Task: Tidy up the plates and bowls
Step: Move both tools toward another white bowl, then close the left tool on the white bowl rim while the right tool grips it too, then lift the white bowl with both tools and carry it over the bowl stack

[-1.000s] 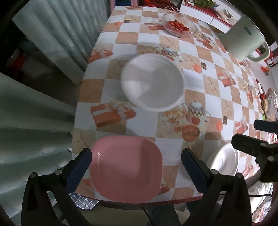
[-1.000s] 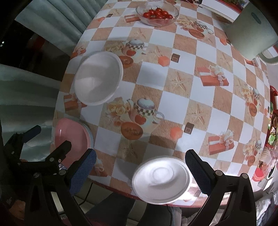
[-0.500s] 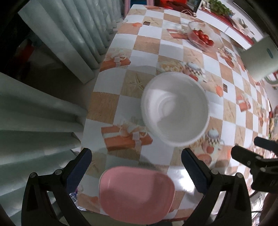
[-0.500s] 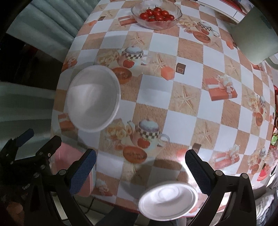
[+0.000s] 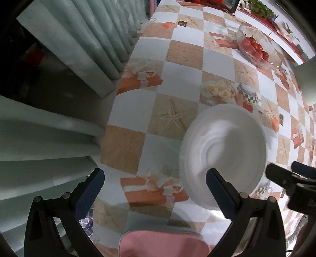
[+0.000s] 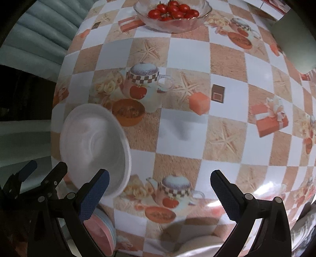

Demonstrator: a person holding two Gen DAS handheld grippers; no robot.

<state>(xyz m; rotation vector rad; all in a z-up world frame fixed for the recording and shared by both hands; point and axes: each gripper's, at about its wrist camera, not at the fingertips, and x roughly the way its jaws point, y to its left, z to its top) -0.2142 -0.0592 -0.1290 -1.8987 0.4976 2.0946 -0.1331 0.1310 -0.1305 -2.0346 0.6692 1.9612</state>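
**Currently: two grippers wide open above a bench carrying three dishes**

Currently, one white bowl [image 5: 223,156] sits on the bench [image 5: 177,79], on its checked cloth. In the left wrist view it lies at 2 o'clock from the left gripper [image 5: 156,191], whose jaws stand wide apart and hold nothing; the right-hand fingertip overlaps the bowl's near rim in the picture.

One pink plate [image 5: 164,245] lies at 6 o'clock, at the bench's near edge.

In the right wrist view the right gripper [image 6: 158,195] is likewise spread wide and empty. One white plate [image 6: 197,239], blurred, lies at 6 o'clock between its fingers.

One glass bowl of tomatoes [image 6: 171,14] stands at 12 o'clock, well apart from the dishes.
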